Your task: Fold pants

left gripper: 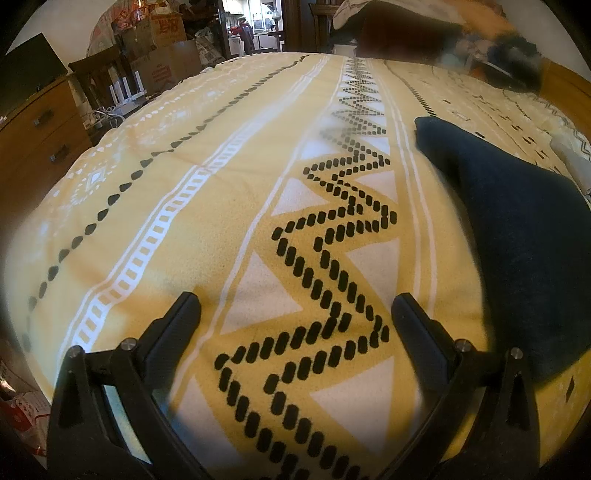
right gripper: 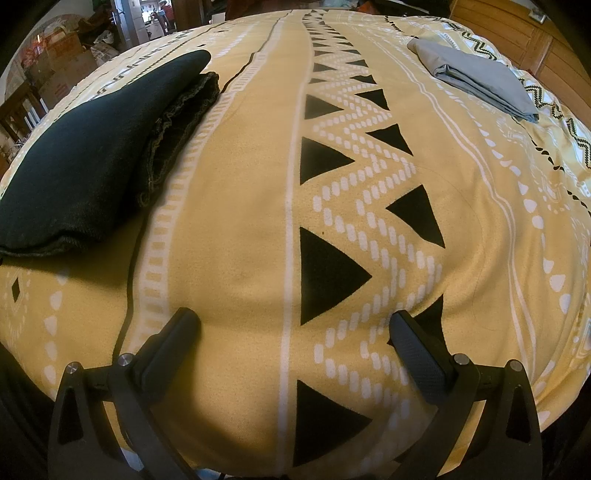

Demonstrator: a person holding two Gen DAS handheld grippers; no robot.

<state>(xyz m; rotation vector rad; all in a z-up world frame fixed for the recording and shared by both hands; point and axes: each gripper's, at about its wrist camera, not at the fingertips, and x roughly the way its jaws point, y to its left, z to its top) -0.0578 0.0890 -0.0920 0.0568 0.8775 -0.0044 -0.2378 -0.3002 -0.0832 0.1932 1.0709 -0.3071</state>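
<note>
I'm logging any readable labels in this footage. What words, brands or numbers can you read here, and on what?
No text can be read.
Cardboard boxes behind the bed, left wrist view: red printing, too blurred to read.
Red-and-white packaging at the lower left edge: markings too small to read.
Dark pants, grey folded cloth, yellow bedspread: only pattern, no lettering.

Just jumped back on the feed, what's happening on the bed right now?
Both grippers are open and empty, hovering over the yellow patterned bedspread. The dark pants lie folded into a bundle on the bedspread, to the left gripper's right and the right gripper's left; neither touches them. A folded grey garment sits farther off, toward the far right of the bed. Judging by how it lies, the pants fold looks done or nearly so.
</note>
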